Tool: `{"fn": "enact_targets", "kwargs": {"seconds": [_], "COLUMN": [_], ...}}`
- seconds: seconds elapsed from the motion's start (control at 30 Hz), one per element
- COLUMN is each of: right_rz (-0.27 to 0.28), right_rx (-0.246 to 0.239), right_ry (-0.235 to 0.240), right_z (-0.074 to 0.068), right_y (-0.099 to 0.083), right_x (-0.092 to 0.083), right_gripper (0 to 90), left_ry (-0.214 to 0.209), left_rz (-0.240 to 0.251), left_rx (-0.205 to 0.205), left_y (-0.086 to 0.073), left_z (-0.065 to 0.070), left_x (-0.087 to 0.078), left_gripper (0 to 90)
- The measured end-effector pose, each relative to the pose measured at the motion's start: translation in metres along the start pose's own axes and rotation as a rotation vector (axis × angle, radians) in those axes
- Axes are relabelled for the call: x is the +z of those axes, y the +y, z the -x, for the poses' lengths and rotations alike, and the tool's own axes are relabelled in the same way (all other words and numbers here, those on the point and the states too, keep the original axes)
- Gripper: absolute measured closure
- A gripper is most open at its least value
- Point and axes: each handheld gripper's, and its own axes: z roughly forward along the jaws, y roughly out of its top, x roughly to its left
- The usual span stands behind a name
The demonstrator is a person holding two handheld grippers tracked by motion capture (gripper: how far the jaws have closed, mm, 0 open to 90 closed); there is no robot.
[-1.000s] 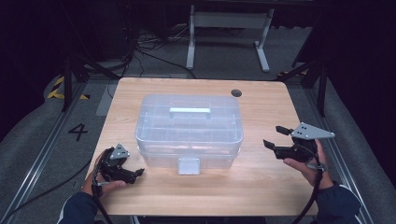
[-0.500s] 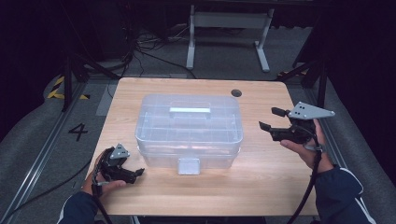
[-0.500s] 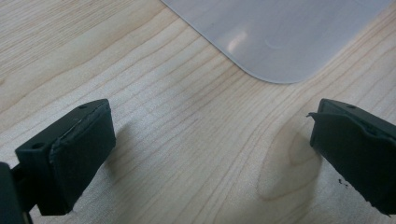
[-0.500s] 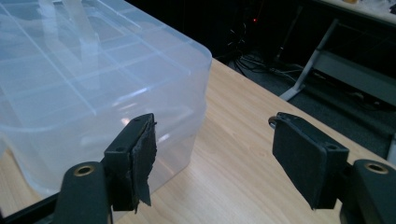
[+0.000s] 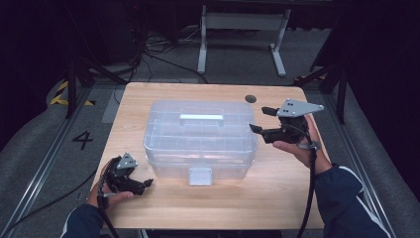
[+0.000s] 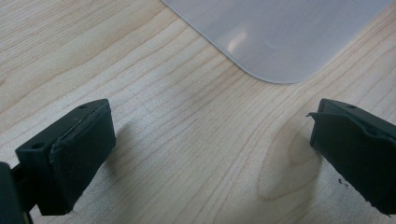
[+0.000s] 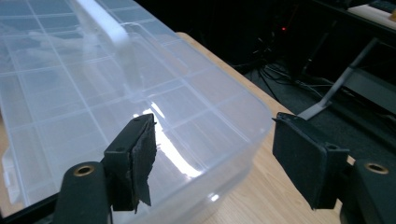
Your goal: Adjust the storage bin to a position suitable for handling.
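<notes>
Both pairs of jaws stand apart with nothing between them. Our right gripper point(image 5: 261, 120) is up in the air at the right end of the big clear plastic box with a white handle on its lid point(image 5: 200, 138). It points left, at the box. In the right gripper view, the near right corner of the box point(image 7: 140, 116) sits just in front of our right gripper point(image 7: 219, 154) and a little below it. One jaw is over the lid and the other is out past the edge of the box.

Our left gripper point(image 5: 138, 186) rests low on the light wooden table point(image 5: 148, 94), near the left front corner of the box. It does not touch the box. In the left gripper view, the rounded corner of the box point(image 6: 280, 42) lies just ahead of our left gripper point(image 6: 210, 149), with bare wood between.

The box sits in the middle of the table. Its long side runs from left to right, and its handle runs the same way. A small clear latch point(image 5: 200, 176) hangs on the near side, facing us.

We think our right gripper is the one about to work. It is closer to the lid, and the box lies to its left and a bit down.
</notes>
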Motion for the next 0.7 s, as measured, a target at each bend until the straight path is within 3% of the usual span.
{"fn": "enact_targets", "kwargs": {"seconds": [0.7], "right_rz": [-0.015], "right_rx": [-0.05], "right_ry": [0.096], "right_z": [-0.02], "right_y": [0.023], "right_x": [0.032], "right_gripper": [35.9], "left_ry": [0.0], "left_rz": [0.0], "left_rx": [0.0], "left_y": [0.0], "left_z": [0.0], "left_x": [0.0], "left_gripper": [0.5]}}
